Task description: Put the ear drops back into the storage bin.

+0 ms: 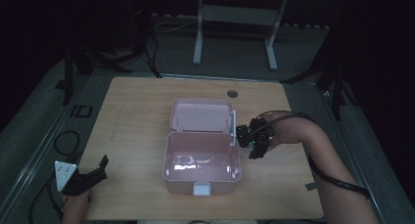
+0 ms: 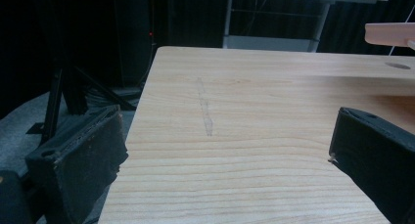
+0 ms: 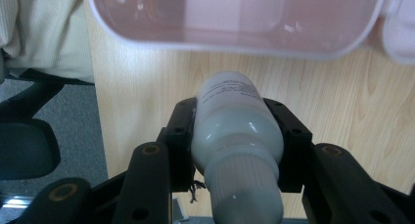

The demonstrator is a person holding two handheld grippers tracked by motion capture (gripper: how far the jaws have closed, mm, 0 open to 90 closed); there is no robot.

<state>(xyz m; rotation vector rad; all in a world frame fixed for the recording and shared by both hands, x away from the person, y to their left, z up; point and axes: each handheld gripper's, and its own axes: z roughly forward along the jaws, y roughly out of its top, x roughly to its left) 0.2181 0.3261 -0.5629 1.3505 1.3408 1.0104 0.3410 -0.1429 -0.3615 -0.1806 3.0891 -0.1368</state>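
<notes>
wooden table (image 1: pixel 137 136) | left gripper (image 1: pixel 93 175) agape, empty | right gripper (image 3: pixel 237 131) clamps white bottle (image 3: pixel 235 136)

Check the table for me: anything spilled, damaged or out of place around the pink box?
Nothing stands out. The pink box sits open and empty, lid laid back. The right gripper holds a white bottle beside it. Only a faint line marks the table, near the open left gripper.
</notes>
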